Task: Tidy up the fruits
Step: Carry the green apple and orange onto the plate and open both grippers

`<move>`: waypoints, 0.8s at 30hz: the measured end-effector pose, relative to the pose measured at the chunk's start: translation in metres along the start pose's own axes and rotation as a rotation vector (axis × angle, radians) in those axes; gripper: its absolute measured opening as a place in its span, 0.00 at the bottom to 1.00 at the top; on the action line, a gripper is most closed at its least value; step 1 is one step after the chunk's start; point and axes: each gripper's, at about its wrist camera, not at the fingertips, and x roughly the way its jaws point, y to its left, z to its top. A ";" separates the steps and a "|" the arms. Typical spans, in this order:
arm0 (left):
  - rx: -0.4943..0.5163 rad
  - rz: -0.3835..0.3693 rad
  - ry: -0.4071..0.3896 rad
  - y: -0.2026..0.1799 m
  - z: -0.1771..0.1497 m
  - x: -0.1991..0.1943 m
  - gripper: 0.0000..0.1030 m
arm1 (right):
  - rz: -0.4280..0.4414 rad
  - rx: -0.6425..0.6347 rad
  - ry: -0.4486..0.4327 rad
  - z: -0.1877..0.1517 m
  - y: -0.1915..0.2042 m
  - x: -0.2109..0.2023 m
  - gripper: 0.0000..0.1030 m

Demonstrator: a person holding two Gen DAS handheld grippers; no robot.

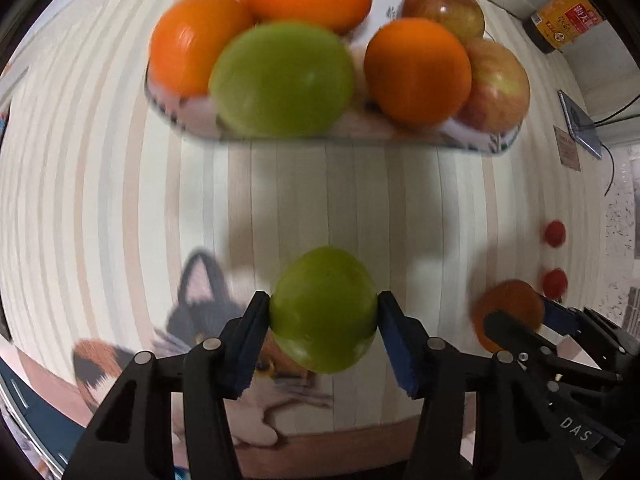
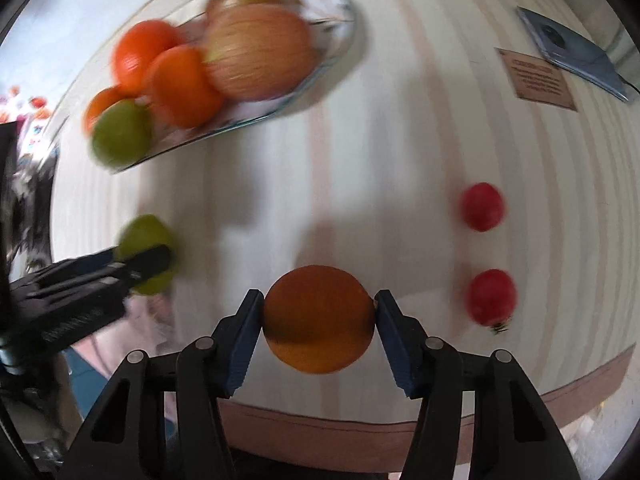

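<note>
A green round fruit (image 1: 324,320) lies on the striped tablecloth near the front edge, and my left gripper (image 1: 324,296) is shut on it, a blue pad touching each side. An orange (image 2: 318,320) sits to its right with my right gripper (image 2: 318,294) shut on it in the same way. Each wrist view shows the other gripper from the side: the right gripper (image 1: 520,320) over the orange (image 1: 508,300), the left gripper (image 2: 148,260) over the green fruit (image 2: 144,236). Behind them a patterned plate (image 1: 480,140) holds oranges, two apples and another green fruit (image 1: 280,80).
Two small red fruits (image 2: 482,206) (image 2: 492,296) lie loose right of the orange. A phone (image 2: 568,48) with a cable, a brown card (image 2: 536,80) and a dark bottle (image 1: 564,20) are at the far right. The table's front edge (image 2: 360,420) runs just below the grippers.
</note>
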 end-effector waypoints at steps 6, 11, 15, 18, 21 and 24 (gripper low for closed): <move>-0.008 -0.014 0.004 -0.003 -0.019 0.001 0.51 | 0.025 0.022 -0.008 -0.001 0.005 0.004 0.58; -0.012 -0.014 -0.005 -0.004 -0.023 0.005 0.51 | 0.041 0.017 0.000 0.001 0.004 0.010 0.58; -0.023 -0.023 -0.005 0.005 -0.013 -0.001 0.51 | 0.035 0.000 -0.007 0.003 0.006 0.004 0.58; -0.039 -0.030 -0.014 0.012 -0.011 -0.012 0.51 | 0.079 0.014 -0.017 0.007 0.004 -0.006 0.57; -0.063 -0.088 -0.037 0.021 -0.006 -0.037 0.50 | 0.120 0.016 -0.063 0.019 0.012 -0.025 0.57; -0.070 -0.138 -0.093 0.031 0.010 -0.078 0.50 | 0.162 0.007 -0.134 0.044 0.026 -0.056 0.57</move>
